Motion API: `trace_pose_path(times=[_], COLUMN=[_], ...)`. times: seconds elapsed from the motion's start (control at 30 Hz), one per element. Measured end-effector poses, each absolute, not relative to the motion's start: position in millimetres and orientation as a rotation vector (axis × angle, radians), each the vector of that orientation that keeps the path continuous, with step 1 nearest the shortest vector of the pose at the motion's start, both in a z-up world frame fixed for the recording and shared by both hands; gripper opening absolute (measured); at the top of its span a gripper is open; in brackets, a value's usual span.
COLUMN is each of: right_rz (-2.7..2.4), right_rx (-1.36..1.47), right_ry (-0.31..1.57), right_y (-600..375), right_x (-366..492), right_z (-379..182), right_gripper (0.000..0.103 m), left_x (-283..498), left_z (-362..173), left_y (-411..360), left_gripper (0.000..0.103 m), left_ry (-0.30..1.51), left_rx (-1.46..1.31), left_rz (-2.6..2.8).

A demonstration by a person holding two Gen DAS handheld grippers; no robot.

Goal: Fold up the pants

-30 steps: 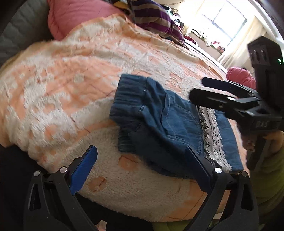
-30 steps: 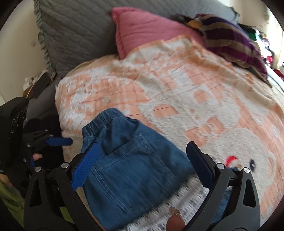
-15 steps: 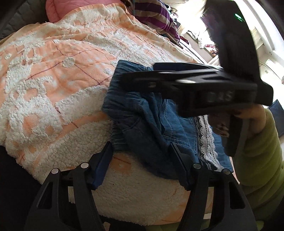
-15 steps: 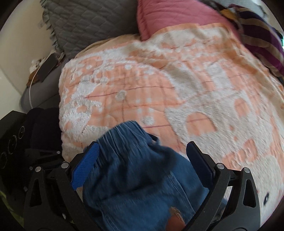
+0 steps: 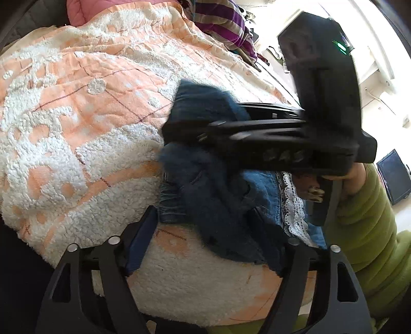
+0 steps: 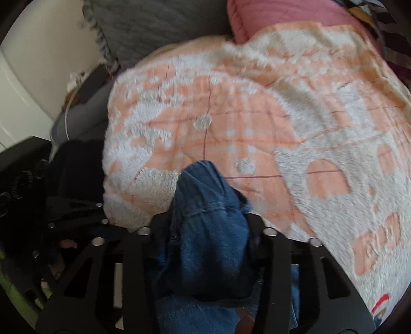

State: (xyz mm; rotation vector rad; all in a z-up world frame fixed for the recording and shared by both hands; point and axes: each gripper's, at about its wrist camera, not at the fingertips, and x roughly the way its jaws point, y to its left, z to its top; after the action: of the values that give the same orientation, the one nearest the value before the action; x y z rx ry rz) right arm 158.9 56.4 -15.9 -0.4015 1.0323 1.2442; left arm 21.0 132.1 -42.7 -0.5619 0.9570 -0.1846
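— What have the jaws got?

— My right gripper is closing, and a bunched fold of the denim pants sits squeezed between its fingers, with cloth bulging out ahead of them. From the left wrist view I see that same gripper lying across the pants, its tips buried in the upper edge of the fabric.

— And your left?

— My left gripper is opening. Its fingers stand apart on either side of the near edge of the pants; whether the pads touch the cloth I cannot tell, though nothing looks pinched there.

— Where do the pants lie?

— Crumpled near the front edge of the orange-and-white fleecy blanket, with a strip of white lace trim showing on the right side. A hand in a green sleeve carries the right gripper. Further off, a pink pillow and a grey quilted cushion lie at the head of the bed, and a striped purple cloth lies beyond the blanket.
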Motion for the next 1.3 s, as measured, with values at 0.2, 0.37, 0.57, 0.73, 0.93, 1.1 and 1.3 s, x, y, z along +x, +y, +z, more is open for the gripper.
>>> trace_pose_path(times=[0.2,0.37,0.57,0.73,0.93,1.1,1.3], right_rz=[1.289,1.289,1.260,1.228,1.048,0.905,0.742], right_rx=[-0.188,-0.107,-0.034,0.031,0.163,0.176,-0.003], right_ry=[0.960,0.903,0.860,0.838,0.820,0.810,0.938], right_y=[1,-46,-88,-121,-193,-233,-238], right_x=[165,171,180,183,186,168,154], right_z=[16,34,40,38,28,22,-14], right_gripper=[0.028,0.028,0.029,0.043,0.064,0.066,0.066], left_x=[21,39,67,76,72,61,57], left_z=[-31,-36,-28,-11,-7,-13,-27], left_y=[115,99,57,15,-36,-66,-77], left_gripper=[0.090,0.091,0.093,0.080,0.080,0.082,0.084], left_ry=[0.935,0.951,0.955,0.944,0.957,0.990,1.024], left_rx=[-0.540,-0.626,-0.652,-0.523,-0.360,-0.224,-0.122], left_rz=[-0.215,-0.305,-0.470,-0.517,-0.624,-0.672,-0.628])
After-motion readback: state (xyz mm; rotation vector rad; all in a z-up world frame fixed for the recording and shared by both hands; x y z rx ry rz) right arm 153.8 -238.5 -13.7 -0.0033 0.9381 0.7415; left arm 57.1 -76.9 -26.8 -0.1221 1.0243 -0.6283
